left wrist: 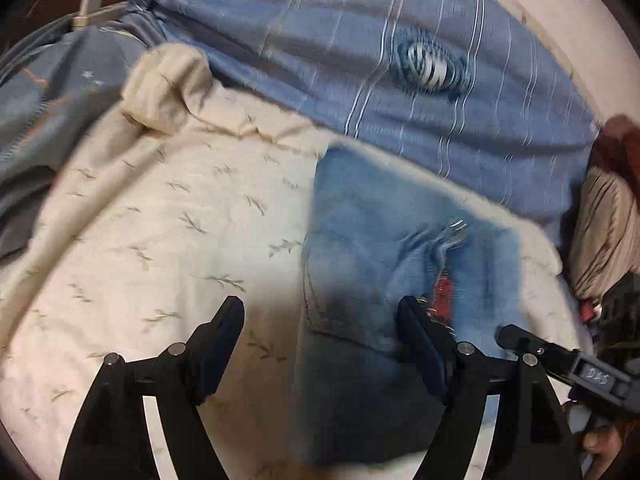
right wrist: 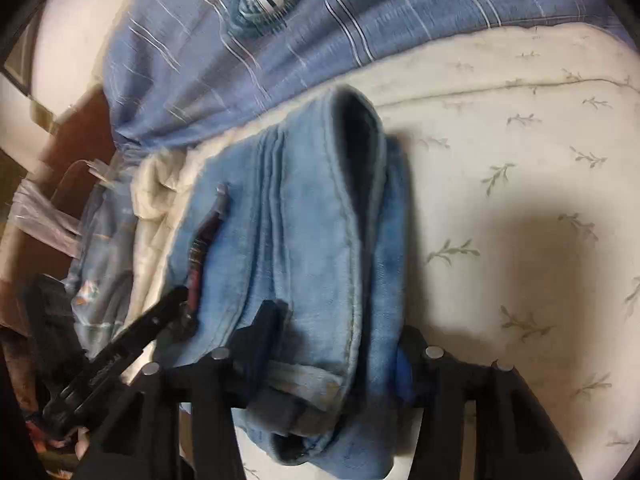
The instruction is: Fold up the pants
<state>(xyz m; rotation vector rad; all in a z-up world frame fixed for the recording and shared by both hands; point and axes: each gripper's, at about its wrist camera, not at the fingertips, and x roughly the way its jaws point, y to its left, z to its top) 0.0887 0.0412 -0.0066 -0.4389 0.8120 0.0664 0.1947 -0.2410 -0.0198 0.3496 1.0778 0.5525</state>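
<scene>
Light blue denim pants [left wrist: 384,248] lie folded on a cream bedspread [left wrist: 168,224] with a leaf print. In the left wrist view my left gripper [left wrist: 320,316] is open, its right finger over the denim's left part and its left finger over the bedspread. In the right wrist view the pants [right wrist: 308,240] fill the gap of my right gripper [right wrist: 336,336], whose jaws are closed onto a thick stack of denim layers. The left gripper [right wrist: 160,316] shows there at the left, by the denim's red label.
A blue striped pillow [left wrist: 400,92] with a round button lies behind the pants. A blue patterned cloth [left wrist: 48,120] lies at the left, with a white charger [left wrist: 90,4] beyond it. A brown striped cushion [left wrist: 604,224] sits at the right. The bedspread [right wrist: 520,200] spreads to the right.
</scene>
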